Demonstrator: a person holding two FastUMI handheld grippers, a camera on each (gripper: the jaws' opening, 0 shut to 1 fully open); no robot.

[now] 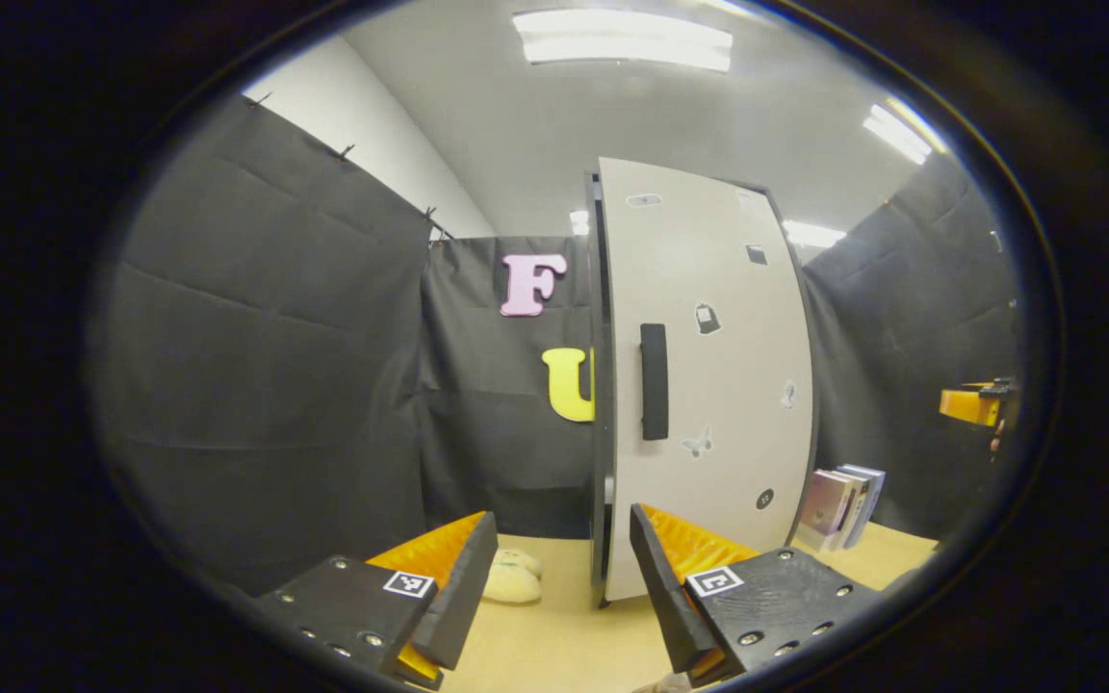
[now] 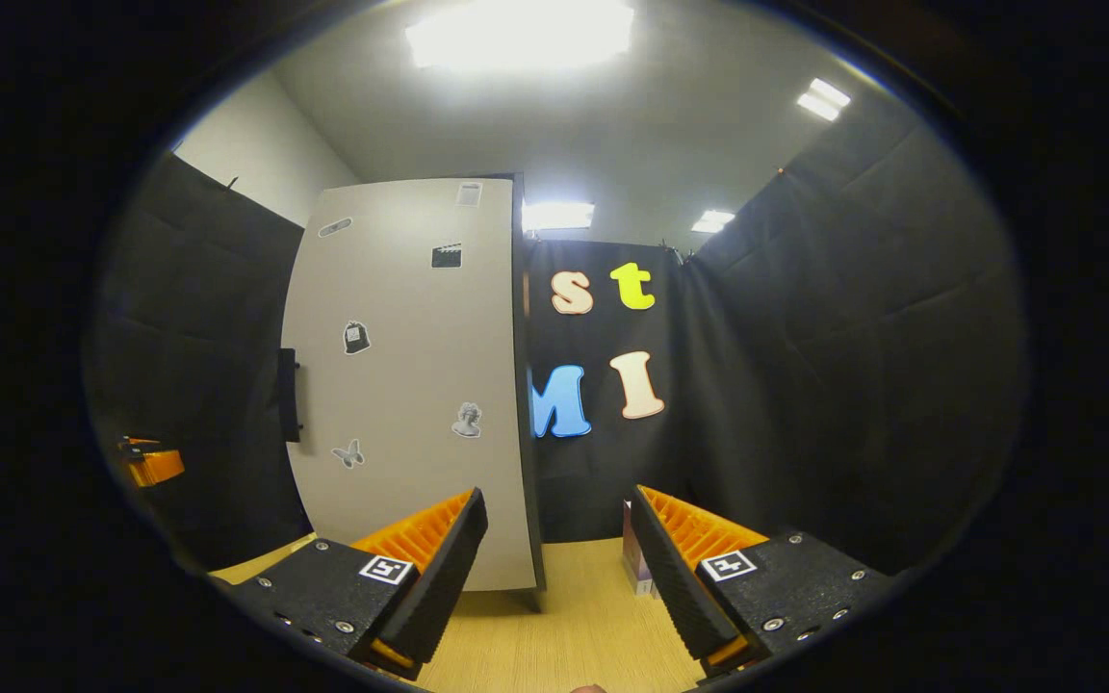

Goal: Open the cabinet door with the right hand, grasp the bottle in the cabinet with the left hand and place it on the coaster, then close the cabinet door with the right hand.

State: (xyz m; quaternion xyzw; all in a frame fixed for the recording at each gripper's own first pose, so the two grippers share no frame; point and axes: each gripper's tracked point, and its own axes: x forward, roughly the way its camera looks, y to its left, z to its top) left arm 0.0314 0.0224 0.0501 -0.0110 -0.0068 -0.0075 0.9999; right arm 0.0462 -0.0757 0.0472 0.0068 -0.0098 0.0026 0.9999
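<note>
A tall white cabinet (image 1: pixel 709 375) stands on the wooden table with its door shut; a black vertical handle (image 1: pixel 654 381) sits near the door's left edge. The same cabinet (image 2: pixel 410 385) is in the right gripper view, its handle (image 2: pixel 288 395) at the far left edge of the door. My left gripper (image 1: pixel 562 577) is open in front of the cabinet's lower left corner, with nothing between its fingers. My right gripper (image 2: pixel 554 558) is open too, near the cabinet's lower right corner. The other gripper's orange body (image 1: pixel 973 404) appears at the far right. The closed door hides the cabinet's inside.
A pale round pad (image 1: pixel 513 580) lies on the table left of the cabinet. Several books or boxes (image 1: pixel 841 505) lean beside the cabinet's right side, seen as a purple box (image 2: pixel 633 558) in the right gripper view. Black cloth walls enclose the table.
</note>
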